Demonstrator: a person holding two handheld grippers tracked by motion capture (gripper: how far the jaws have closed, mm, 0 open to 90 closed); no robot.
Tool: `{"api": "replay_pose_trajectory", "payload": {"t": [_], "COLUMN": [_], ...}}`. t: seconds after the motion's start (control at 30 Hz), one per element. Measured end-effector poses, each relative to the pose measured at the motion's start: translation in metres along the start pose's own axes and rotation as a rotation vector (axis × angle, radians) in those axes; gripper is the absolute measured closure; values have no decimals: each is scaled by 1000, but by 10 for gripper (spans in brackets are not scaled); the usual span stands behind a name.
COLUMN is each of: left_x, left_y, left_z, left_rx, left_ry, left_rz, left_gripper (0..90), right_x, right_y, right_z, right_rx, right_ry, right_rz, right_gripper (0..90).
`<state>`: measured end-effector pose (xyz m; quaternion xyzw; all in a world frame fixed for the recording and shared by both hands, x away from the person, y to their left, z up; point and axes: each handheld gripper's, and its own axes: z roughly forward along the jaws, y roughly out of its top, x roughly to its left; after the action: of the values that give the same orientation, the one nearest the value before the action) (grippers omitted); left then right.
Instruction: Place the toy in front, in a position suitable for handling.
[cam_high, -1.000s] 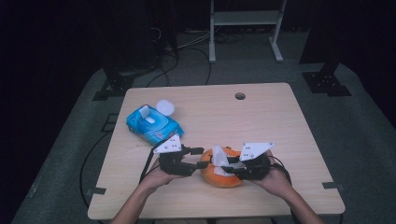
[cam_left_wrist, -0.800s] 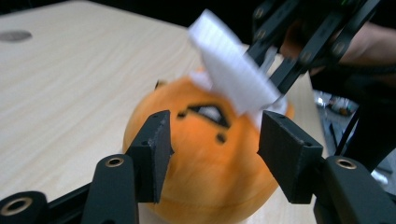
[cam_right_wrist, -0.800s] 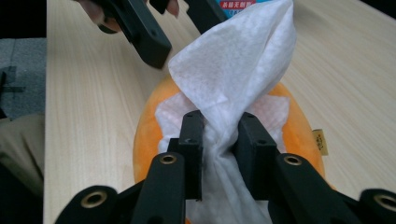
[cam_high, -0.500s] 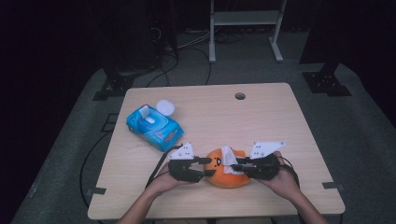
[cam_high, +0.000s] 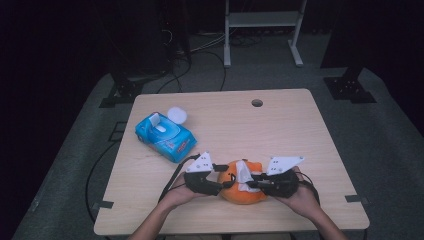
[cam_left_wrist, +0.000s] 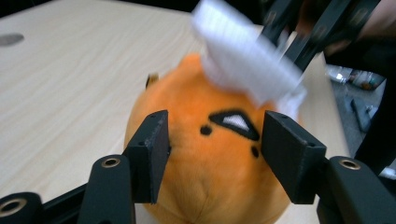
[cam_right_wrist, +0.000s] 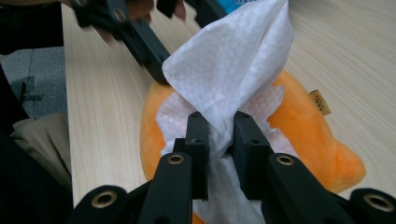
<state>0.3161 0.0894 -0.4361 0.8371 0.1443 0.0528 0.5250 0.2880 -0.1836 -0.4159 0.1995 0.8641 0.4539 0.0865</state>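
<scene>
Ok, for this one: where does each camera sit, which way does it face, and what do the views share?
High view: above the person's side, facing forward and down on the table; both forearms, left gripper and right gripper show.
Left gripper view: rides the left gripper, looking along its jaws, which straddle the orange plush toy.
Right gripper view: rides the right gripper, whose jaws pinch a white wipe over the toy.
Shared: all three show toy and wipe; each gripper view shows the other gripper beyond.
</scene>
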Motion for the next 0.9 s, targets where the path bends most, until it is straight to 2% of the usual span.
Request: {"api": "replay_pose_trajectory", "payload": {"t": [0.03, 0.07, 0.1, 0.2, 0.43, 0.5, 0.63, 0.73, 0.83, 0.87, 0.9], "left_x": [2, 4, 4, 1, 0, -1, -2, -1, -1, -1, -3], "left_y": [-4, -9, -11, -12, -17, -16, -16, -17, -17, -17, -16], "left_z": [1, 0, 0, -2, -6, -6, -5, -6, -5, -5, -4], "left_rx": [-28, -45, -46, -36, -32, -27, -15, -12, -12, -12, -5], "left_ry": [-13, -21, -23, -11, 5, 11, 19, 19, 20, 20, 28], "left_rz": [-40, -62, -66, -52, -55, -51, -34, -40, -40, -40, -30], "left_gripper": [426, 429, 432, 432, 431, 430, 429, 429, 431, 431, 433], "right_x": [0, -1, -2, -4, -9, -10, -2, 0, -9, -9, -14], "right_y": [0, -1, -2, -6, -17, -15, -3, 0, -7, -7, -13], "right_z": [-1, -2, -3, -8, -24, -26, -15, -10, -13, -13, -17], "right_rx": [0, -1, -7, -22, -4, -7, -22, -11, -16, -16, -13], "right_ry": [1, 2, 7, 26, -9, -6, -22, -25, -21, -21, -27], "right_rz": [3, 6, 12, 38, 77, 94, 61, 48, 90, 90, 123], "right_gripper": [769, 769, 769, 779, 830, 836, 837, 837, 840, 840, 840]}}
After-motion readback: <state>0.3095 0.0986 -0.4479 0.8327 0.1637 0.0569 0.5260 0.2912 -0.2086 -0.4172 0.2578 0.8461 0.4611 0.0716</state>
